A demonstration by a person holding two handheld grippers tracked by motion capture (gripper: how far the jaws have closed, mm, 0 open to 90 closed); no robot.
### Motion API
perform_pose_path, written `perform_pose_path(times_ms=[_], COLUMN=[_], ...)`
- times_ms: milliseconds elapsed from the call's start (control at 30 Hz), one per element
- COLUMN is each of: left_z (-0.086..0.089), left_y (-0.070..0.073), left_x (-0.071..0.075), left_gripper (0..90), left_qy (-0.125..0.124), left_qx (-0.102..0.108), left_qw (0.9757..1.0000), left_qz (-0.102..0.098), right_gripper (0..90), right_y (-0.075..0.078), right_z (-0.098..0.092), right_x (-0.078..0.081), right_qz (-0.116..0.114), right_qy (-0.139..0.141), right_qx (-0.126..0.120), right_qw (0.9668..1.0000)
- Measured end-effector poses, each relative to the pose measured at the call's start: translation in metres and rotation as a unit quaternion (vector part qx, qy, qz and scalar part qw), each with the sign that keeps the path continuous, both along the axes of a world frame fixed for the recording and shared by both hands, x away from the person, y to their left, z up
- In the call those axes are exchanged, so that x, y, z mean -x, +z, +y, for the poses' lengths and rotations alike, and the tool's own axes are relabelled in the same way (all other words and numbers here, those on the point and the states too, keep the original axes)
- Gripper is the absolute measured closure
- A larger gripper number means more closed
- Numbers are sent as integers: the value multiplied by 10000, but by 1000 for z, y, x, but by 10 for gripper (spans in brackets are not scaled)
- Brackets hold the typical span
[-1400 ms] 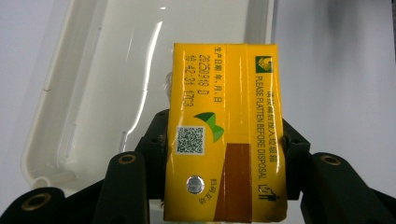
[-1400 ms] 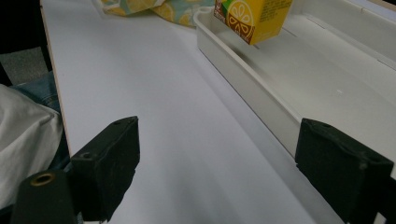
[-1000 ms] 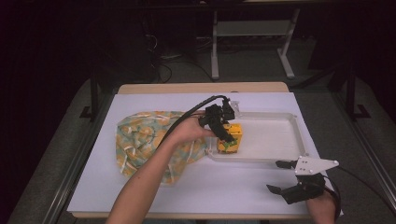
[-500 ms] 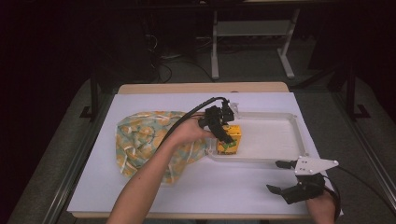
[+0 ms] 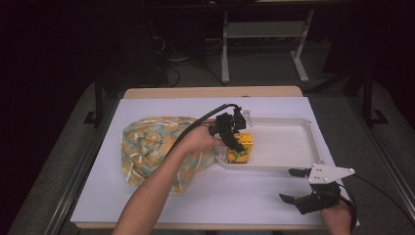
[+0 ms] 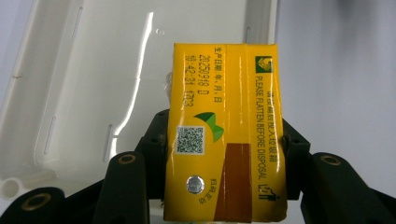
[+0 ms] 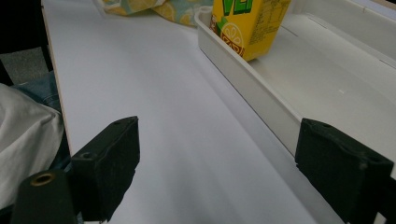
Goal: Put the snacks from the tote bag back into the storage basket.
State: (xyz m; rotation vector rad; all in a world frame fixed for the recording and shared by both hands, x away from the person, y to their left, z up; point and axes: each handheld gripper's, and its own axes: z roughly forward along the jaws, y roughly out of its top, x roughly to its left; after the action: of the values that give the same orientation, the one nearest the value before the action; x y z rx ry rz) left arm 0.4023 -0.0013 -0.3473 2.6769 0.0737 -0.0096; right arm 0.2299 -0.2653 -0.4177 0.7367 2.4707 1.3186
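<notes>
The left hand-held gripper (image 5: 236,142) clamps a yellow juice carton (image 6: 223,130) by its sides, holding it upright at the left end of the white tray (image 5: 293,147) (likely setting it down), while the right hand-held gripper (image 5: 297,185) waits open above the worktop (image 5: 244,196), beside a patterned cloth bag (image 5: 147,147)

White-covered table (image 5: 161,200) carries a patterned cloth (image 5: 147,147) and white tray (image 5: 313,147)

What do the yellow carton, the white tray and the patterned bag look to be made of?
Yellow carton: likely coated paperboard, glossy; sharp folds, printed text, foil-looking straw spot.
White tray: probably rigid moulded plastic, semi-gloss; it shows bright glare and a rounded raised rim.
Patterned bag: soft cloth or thin film, can't tell; it lies crumpled and wrinkled.
</notes>
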Motion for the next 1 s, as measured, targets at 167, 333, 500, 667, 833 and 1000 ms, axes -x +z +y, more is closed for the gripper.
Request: perform_pose_path(times_ms=[167,333,500,667,833,1000], left_z=[-1,0,0,-1,-1,1], left_y=[-3,-3,-3,-5,-8,-9], left_x=[0,-1,0,1,1,1], left_gripper=[505,505,505,504,505,504], left_qy=[-12,-15,-32,-62,-55,-60], left_qx=[-8,-3,-8,-10,-30,-2], left_qw=[10000,10000,10000,10000,10000,10000], left_qz=[10,-5,-17,-18,-9,18], right_gripper=[135,135,135,135,135,135], right_y=[0,0,0,0,0,0], right_z=[0,0,0,0,0,0], right_x=[0,0,0,0,0,0], right_qz=[-6,-6,-10,-3,4,-1], right_qy=[5,7,5,3,1,10], right_qx=[-6,-6,-7,8,8,9], right_qw=[10000,10000,10000,10000,10000,10000])
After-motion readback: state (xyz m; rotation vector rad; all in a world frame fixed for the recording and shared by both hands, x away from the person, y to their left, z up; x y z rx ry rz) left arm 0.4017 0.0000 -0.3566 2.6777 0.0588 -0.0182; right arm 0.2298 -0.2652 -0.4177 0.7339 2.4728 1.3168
